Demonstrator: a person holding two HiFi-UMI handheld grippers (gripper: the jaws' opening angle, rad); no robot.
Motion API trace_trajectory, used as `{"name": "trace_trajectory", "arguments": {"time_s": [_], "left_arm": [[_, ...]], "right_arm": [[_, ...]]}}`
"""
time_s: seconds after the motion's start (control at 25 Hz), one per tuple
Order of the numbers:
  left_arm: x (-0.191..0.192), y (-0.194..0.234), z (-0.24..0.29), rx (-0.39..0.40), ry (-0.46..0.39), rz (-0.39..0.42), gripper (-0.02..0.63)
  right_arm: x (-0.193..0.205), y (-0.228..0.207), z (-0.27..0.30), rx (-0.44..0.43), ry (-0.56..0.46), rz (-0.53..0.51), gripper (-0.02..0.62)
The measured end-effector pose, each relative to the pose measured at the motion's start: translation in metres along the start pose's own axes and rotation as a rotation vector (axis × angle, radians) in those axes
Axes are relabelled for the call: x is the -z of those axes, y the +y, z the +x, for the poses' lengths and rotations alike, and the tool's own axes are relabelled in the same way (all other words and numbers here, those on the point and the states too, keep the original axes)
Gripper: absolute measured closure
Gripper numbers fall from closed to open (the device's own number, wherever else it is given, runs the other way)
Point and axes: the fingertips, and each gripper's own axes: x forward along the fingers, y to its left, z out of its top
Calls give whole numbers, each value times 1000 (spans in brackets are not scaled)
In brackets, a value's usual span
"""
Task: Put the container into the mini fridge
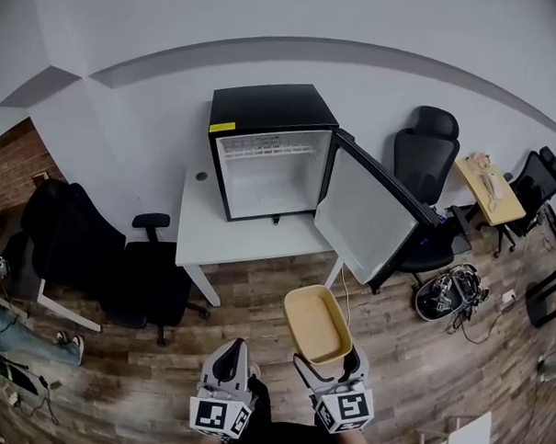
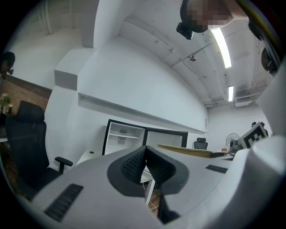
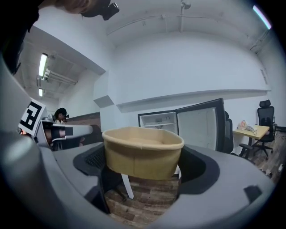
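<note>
My right gripper is shut on a tan paper container, held level above the wooden floor; in the right gripper view the container fills the space between the jaws. Ahead, the black mini fridge stands on a white table with its door swung open to the right, and its white inside holds nothing that I can see. My left gripper hangs beside the right one, shut with nothing in it; its pads meet.
A black office chair stands left of the table, another right of the fridge door. A small wooden desk and cables lie at the right. A seated person is at the far left.
</note>
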Motion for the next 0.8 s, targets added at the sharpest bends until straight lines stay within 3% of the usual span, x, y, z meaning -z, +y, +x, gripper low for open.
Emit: {"name": "trace_trajectory", "arguments": {"time_s": [0.4, 0.8], "left_arm": [[-41, 115, 135, 57, -13, 11, 598], [-40, 160, 216, 79, 2, -5, 598]], "right_arm": [[-48, -16, 175, 73, -21, -9, 75], [-80, -55, 294, 113, -39, -30, 75]]}}
